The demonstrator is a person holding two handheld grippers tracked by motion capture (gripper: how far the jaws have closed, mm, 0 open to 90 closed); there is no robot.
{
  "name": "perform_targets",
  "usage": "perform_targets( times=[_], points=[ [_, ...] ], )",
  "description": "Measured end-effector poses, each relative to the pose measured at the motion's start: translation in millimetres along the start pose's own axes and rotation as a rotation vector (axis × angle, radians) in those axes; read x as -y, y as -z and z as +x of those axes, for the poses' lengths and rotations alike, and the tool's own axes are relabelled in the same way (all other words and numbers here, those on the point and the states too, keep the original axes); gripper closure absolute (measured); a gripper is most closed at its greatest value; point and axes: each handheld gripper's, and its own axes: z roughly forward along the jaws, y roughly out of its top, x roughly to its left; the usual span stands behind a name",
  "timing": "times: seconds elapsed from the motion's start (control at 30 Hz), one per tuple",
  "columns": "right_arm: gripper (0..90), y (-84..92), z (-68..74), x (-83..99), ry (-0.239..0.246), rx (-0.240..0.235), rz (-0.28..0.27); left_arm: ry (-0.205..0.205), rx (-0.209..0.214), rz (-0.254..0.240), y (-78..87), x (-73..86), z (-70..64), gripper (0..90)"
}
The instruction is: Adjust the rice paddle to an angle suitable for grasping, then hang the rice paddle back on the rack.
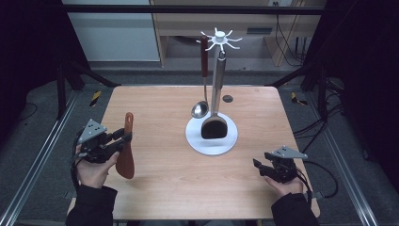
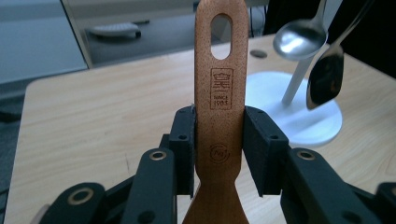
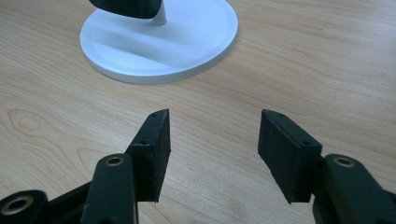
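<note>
A: The tabletop (image 1: 164, 188) is pale wood with rounded corners, set in a dark metal frame; grey floor lies around it, and cables trail at the right of the high view. A light wooden cabinet stands at the top of that frame.

B: And in the middle?

A: A white rack (image 1: 211, 136) with a round base and a spoked hook head. A steel ladle (image 1: 201, 109) with a dark red handle and a black turner (image 1: 215, 126) with a steel handle hang from it.

B: Any writing?

A: The wooden spatula (image 2: 220, 93) bears a stamped square emblem with "SINCE 1905" under it, and a small round mark lower down. The emblem's characters are too small to read.

B: Where is that spatula?

A: At the lower left of the high view, clamped by the left tongs (image 1: 123, 139) across its handle, both pads pressing its edges. Its long axis runs up and down the frame: slotted handle end toward the top, blade toward the bottom.

B: The right tongs (image 3: 212, 154)?

A: Spread apart, nothing between them, over bare wood at the lower right of the high view, pointing toward the rack base.
</note>
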Motion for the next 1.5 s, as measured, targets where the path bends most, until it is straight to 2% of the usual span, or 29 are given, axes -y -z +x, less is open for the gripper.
perform_targets(
  times=[0.1, 0.37, 0.77, 1.07, 1.23, 1.5],
  points=[
    [42.5, -0.1, 0.3, 0.4, -0.002, 0.005, -0.002, -0.002, 0.0, -0.039, 4.1, -3.6, -3.9, 65.6],
    [40.3, -0.2, -0.2, 0.2, 0.009, 0.008, -0.013, -0.007, 0.025, -0.099, 8.7, -13.8, -12.9, 65.5],
    [38.8, 0.5, -0.9, 1.3, 0.001, 0.017, -0.017, -0.031, 0.062, -0.154, 7.7, -34.4, -25.2, 65.5],
    [34.2, 0.0, -2.0, 2.5, 0.004, 0.019, -0.022, -0.022, 0.088, -0.199, 7.2, -51.0, -30.7, 65.5],
    [31.2, -1.4, -3.1, 2.8, 0.017, 0.028, -0.024, -0.029, 0.111, -0.214, 2.5, -60.1, -37.1, 65.5],
    [31.5, -1.3, -3.5, 2.6, 0.008, 0.032, -0.021, -0.042, 0.141, -0.228, -6.4, -75.8, -49.2, 65.5]
  ],
)
